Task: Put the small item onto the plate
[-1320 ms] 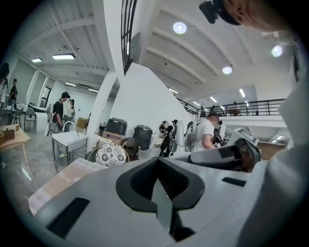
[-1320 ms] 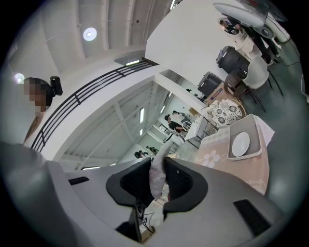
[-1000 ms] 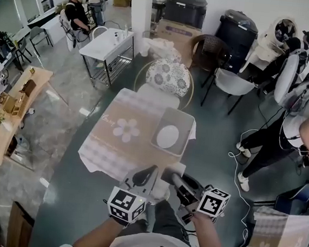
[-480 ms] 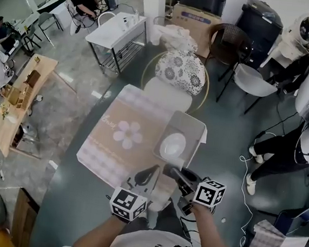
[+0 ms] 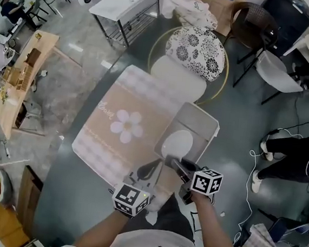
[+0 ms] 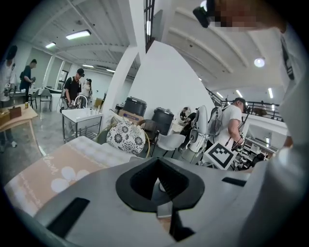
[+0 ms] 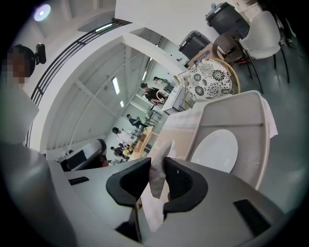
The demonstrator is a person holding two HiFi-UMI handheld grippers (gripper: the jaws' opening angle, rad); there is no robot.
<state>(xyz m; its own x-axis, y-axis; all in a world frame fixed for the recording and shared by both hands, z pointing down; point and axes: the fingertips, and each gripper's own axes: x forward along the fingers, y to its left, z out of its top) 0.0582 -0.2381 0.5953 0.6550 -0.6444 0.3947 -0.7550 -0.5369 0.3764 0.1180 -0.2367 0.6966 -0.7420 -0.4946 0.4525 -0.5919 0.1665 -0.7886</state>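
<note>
While aloft, small item [image 7: 157, 174] nearer plate [image 7: 215, 150]

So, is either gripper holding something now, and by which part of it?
The right gripper holds a small pale flat item, pinched at its middle between the fingers; both ends stick out. The left gripper holds nothing.

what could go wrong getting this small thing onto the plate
The small item is thin and pinched edge-on in the right gripper, with part of it sticking out past the pads. It might slip or twist loose before it is over the plate. The plate also sits inside a tray with raised walls, so the gripper could bump a wall and shift the tray on the way in.
</note>
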